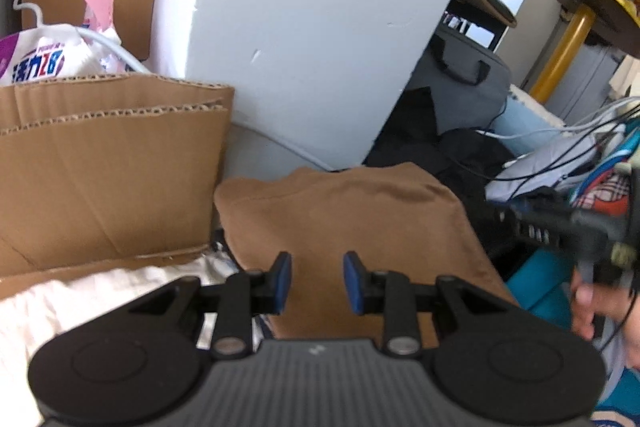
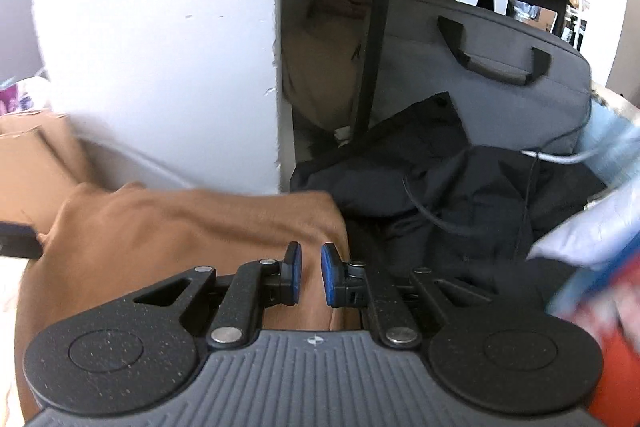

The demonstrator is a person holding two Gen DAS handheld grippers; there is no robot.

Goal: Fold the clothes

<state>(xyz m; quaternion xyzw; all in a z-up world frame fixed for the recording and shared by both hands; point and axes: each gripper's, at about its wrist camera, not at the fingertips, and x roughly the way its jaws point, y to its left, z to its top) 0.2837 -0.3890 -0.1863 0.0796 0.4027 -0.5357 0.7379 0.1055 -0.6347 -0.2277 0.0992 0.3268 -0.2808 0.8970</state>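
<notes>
Both tongs, left (image 1: 317,281) and right (image 2: 310,274), are hovering parted and empty over the brown garment (image 1: 352,219), seemingly lining up a fold

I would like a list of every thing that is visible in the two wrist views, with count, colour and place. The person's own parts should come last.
brown garment: one, tan brown, lying below both grippers
cardboard sheets: several, brown, left of the garment
white panel: one, white, upright behind the garment
printed bag: one, white with purple and pink, behind the cardboard
grey case: one, grey with black handles, right of the panel
black clothing: one heap, black, in front of the case
white cable: one, white, across the black clothing
left gripper: one, black with blue pads, open above the garment
right gripper: one, black with blue pads, narrow gap, over the garment's right edge
hand: one, holding the right gripper's handle
</notes>
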